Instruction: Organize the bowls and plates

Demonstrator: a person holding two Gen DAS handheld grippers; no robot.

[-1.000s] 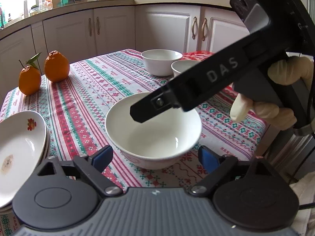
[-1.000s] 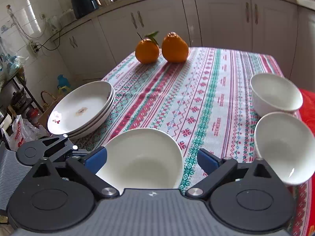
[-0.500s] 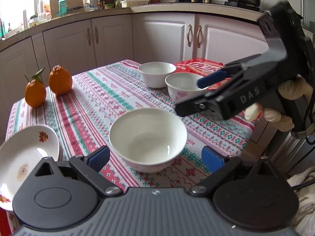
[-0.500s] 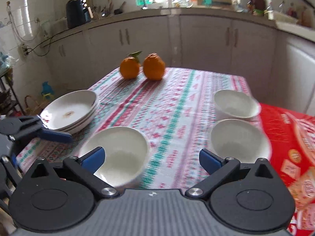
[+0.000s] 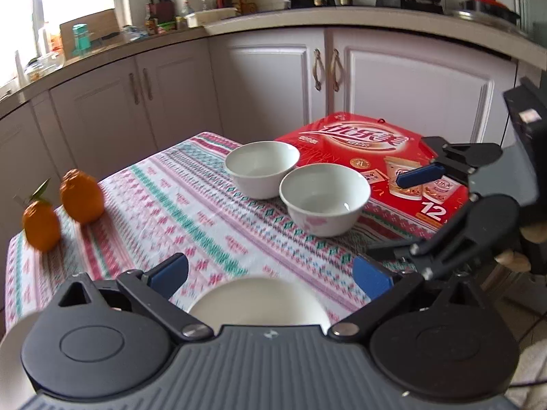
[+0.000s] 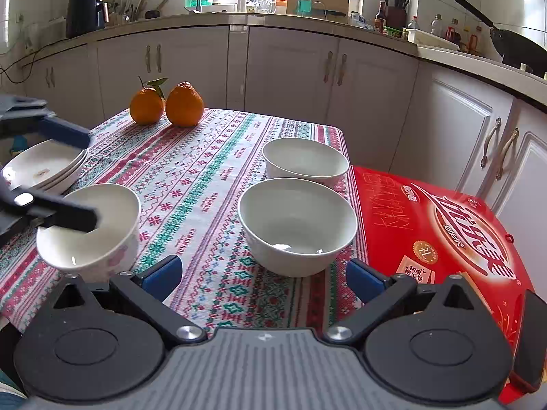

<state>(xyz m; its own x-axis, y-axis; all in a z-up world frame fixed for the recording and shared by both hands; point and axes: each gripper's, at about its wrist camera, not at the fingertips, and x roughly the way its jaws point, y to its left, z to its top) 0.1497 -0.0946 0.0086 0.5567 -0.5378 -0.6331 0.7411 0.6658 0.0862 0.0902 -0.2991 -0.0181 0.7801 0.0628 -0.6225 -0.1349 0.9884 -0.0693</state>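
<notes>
Three white bowls stand on the patterned tablecloth. My left gripper [image 5: 270, 278] hovers over one bowl [image 5: 259, 302] at the near edge, its jaws opening, pads clear of the rim. In the right wrist view that bowl [image 6: 89, 229] sits at the left under the left gripper [image 6: 91, 181]. Beside it is a stack of white plates [image 6: 41, 167]. My right gripper [image 6: 263, 278] is open and empty, facing the nearer [image 6: 297, 225] of the other two bowls, with the farther bowl [image 6: 304, 160] behind it. The left wrist view shows these two bowls [image 5: 324, 198] [image 5: 261, 167] and the right gripper [image 5: 384, 215].
Two oranges [image 6: 164, 104] sit at the table's far corner. A flat red box [image 6: 444, 232] lies on the table's right end, touching the bowls' side. White kitchen cabinets and a counter surround the table. A gloved hand [image 5: 533, 232] holds the right gripper.
The left gripper has lifted and drawn back from the near bowl with its jaws wider. The right gripper has swung right, from that bowl toward the other two and the red box.
</notes>
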